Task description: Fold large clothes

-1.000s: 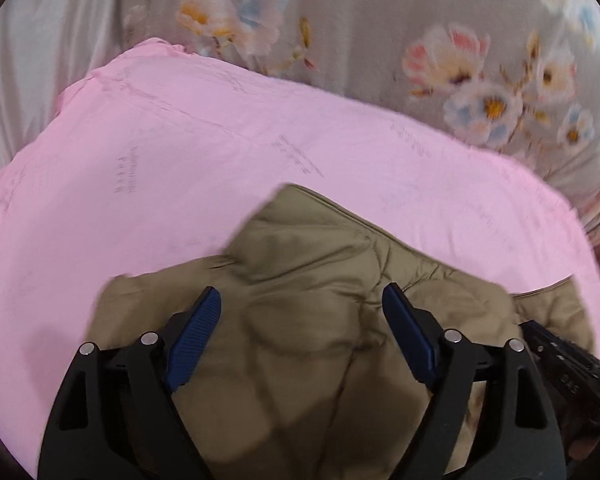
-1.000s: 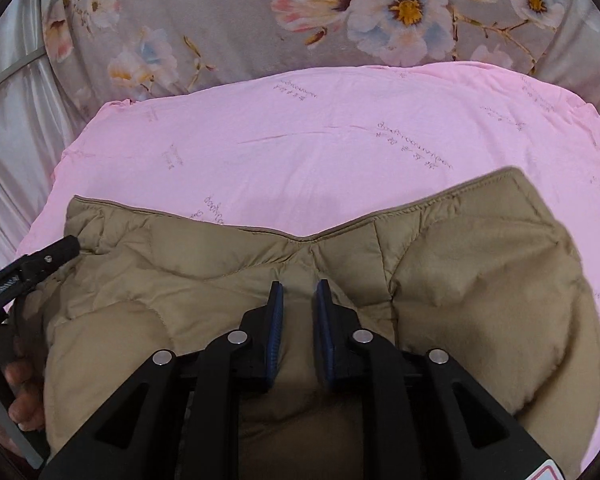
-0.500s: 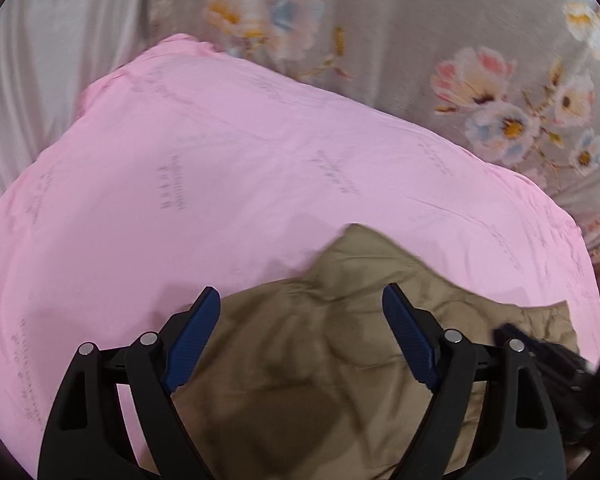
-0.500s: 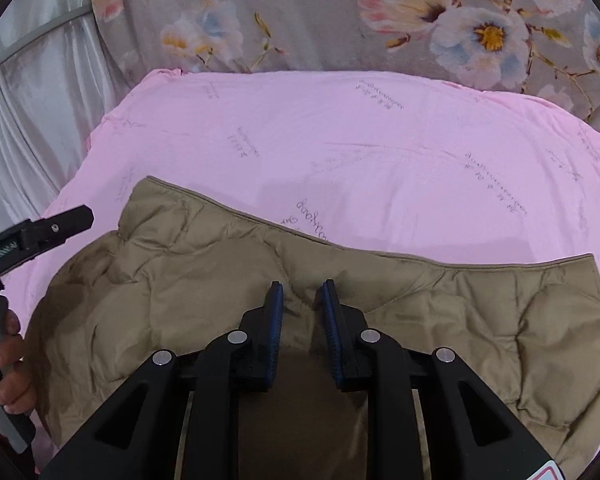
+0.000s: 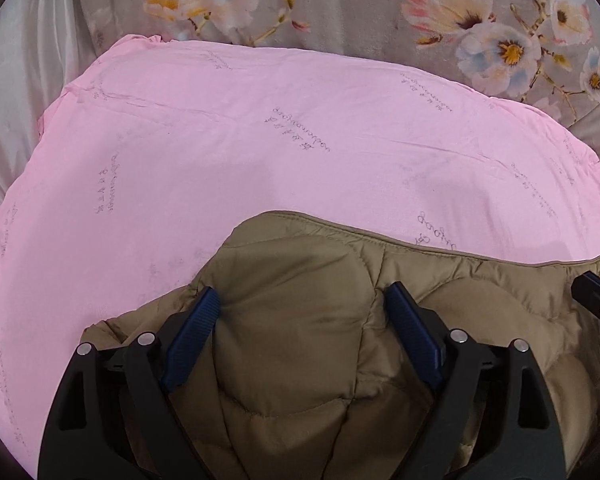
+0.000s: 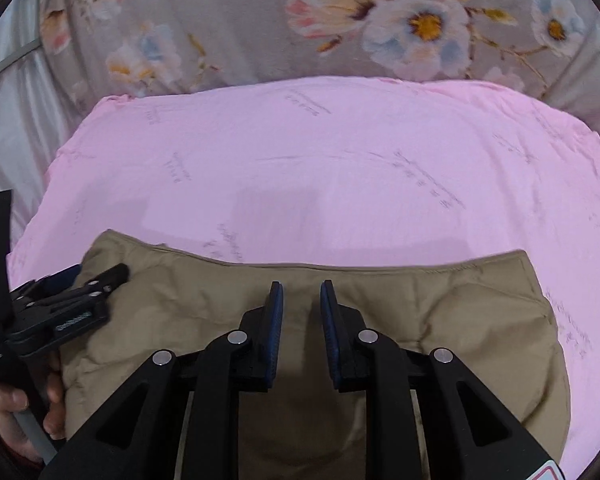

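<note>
Since a second ago the tan quilted jacket (image 5: 300, 340) has slid across the pink sheet (image 5: 260, 152) covering the bed, lying bunched near its front edge for folding. The left gripper (image 5: 300, 332) straddles a puffy fold, its fingers (image 5: 192, 328) spreading wider, pressing nothing. The right gripper (image 6: 301, 320) hovers above the jacket, fingers (image 6: 274, 320) nearly closed with only a narrow gap, apparently gripping nothing.

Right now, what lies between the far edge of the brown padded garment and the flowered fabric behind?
Only the pink sheet, with faint printed writing, lies between the brown padded garment and the flowered fabric; both wrist views show this.
</note>
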